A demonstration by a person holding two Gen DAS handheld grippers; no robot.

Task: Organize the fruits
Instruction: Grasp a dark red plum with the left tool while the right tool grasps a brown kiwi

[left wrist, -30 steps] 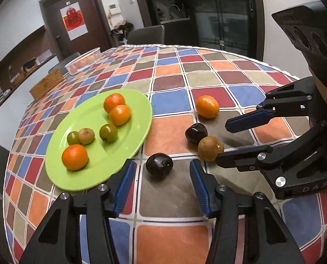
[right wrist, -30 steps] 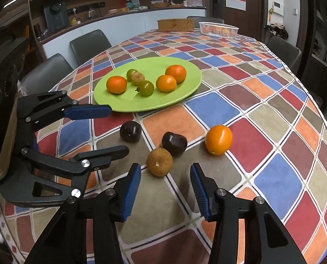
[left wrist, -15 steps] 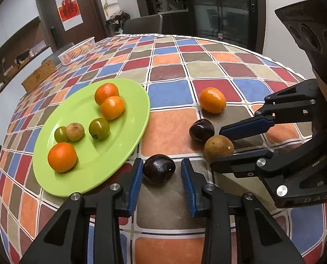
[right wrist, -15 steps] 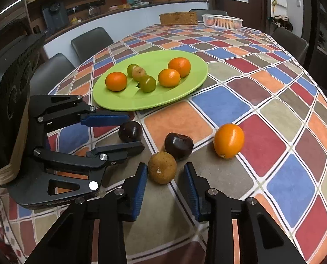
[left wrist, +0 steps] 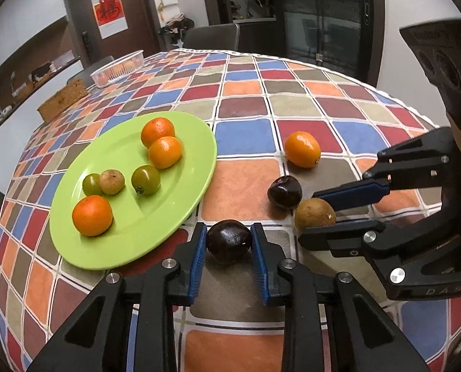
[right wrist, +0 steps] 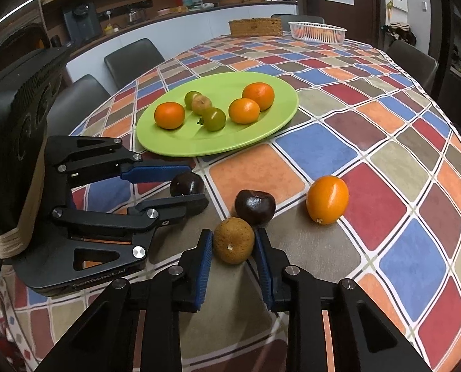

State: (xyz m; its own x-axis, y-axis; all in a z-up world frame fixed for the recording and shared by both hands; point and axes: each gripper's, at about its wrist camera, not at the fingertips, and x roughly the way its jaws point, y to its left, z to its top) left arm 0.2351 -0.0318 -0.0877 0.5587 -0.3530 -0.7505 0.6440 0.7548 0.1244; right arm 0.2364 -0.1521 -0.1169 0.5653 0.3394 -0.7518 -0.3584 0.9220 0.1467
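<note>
With the left gripper (left wrist: 229, 241) clamping a dark plum (left wrist: 229, 241) and the right gripper (right wrist: 233, 245) clamping a brown fruit (right wrist: 233, 240), both likely need lifting toward the green plate (left wrist: 181, 214).

The left claw (right wrist: 187, 187) carries the pale lettering "CenRobot-AI" along the lower edge of its black body, seen from the right wrist. The right claw (left wrist: 333, 214) shows the letters "DAS" on its black body, cut off at the frame edge. A white poster (left wrist: 109, 11) on the brown door bears a red Chinese character, too blurred to read surely.
</note>
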